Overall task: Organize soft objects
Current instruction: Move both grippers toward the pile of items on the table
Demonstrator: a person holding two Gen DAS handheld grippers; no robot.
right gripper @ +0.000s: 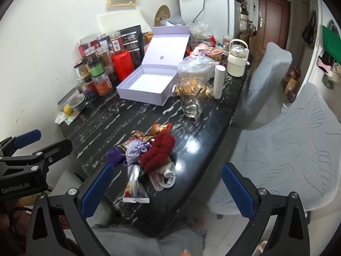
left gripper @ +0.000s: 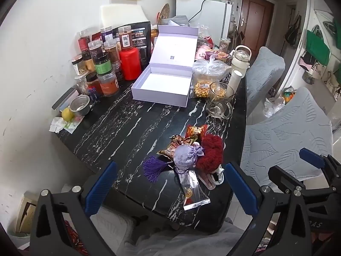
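- Even, fairly bright indoor light fills both views; shadows are soft.
- Glare: white highlights on the glossy black desk in the right wrist view, near its right edge.
- Strong fisheye bending; black vignette in all corners.
- Far objects look slightly soft; the near blue fingers stay sharp.

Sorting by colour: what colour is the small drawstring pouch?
Lavender pouch, clearest in the left wrist view.
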